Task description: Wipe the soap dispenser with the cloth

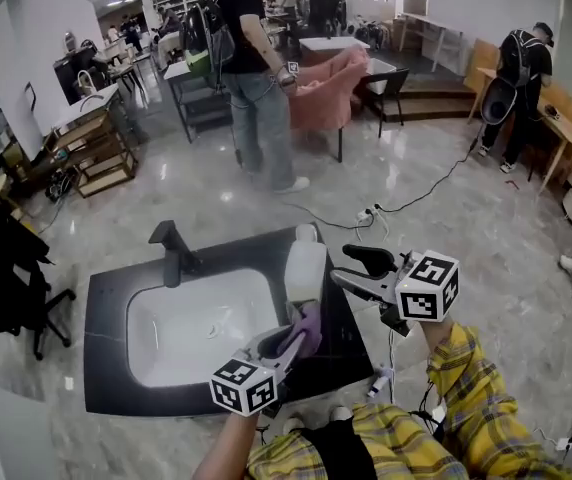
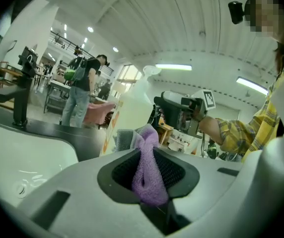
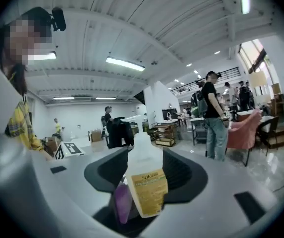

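Soap dispenser (image 1: pixel 305 266): white translucent bottle with a yellow label, upright on the black table (image 1: pixel 106 373) at the right rim of the white sink basin (image 1: pixel 196 333). Left hand-held gripper (image 1: pixel 288 343): jaws clamped on a purple cloth (image 1: pixel 309 328), held just beside the bottle's base. Right hand-held gripper (image 1: pixel 341 264): jaws wide apart, the bottle framed between them, pads clear of it.

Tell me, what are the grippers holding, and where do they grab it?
Left gripper pinches the purple cloth by a bunched fold. The right gripper holds nothing; the soap dispenser stands between its open jaws.
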Demonstrator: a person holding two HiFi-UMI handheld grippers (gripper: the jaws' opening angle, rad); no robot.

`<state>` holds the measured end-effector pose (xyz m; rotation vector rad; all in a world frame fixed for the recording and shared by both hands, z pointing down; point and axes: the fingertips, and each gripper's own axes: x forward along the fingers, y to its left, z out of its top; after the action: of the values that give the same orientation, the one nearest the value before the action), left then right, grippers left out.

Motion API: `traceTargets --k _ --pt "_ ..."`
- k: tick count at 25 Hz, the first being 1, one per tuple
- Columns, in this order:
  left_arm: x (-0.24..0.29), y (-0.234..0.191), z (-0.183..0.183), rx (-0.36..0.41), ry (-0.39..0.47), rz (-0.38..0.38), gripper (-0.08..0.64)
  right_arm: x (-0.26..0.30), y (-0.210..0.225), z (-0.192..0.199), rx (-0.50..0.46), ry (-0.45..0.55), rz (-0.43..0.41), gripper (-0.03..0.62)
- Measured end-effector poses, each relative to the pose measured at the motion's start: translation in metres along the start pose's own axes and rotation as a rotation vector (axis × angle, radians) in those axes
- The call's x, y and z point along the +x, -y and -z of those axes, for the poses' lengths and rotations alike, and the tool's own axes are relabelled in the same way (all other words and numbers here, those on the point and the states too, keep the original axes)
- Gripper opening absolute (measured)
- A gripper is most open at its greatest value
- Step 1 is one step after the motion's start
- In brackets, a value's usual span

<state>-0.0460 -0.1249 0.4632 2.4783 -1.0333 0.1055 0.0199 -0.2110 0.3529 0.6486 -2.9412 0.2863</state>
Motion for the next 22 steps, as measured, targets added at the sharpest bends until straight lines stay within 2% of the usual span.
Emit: traceTargets --k 8,14,22 --pt "-0.030 -0.002 -0.027 -0.012 0.103 -0.070 0.066 0.041 -0.003 -0.010 -0.129 -0.043 -0.247 0.238" --pt "-0.040 -0.006 -0.034 -0.003 0.129 -0.119 0.066 0.059 -0.014 -0.018 -0.234 -0.082 -0.500 0.250" --pt "-0.049 -0.021 -0.038 -0.001 0.152 -0.176 0.066 0.089 -0.026 -0.002 -0.344 -0.218 -0.725 0.250"
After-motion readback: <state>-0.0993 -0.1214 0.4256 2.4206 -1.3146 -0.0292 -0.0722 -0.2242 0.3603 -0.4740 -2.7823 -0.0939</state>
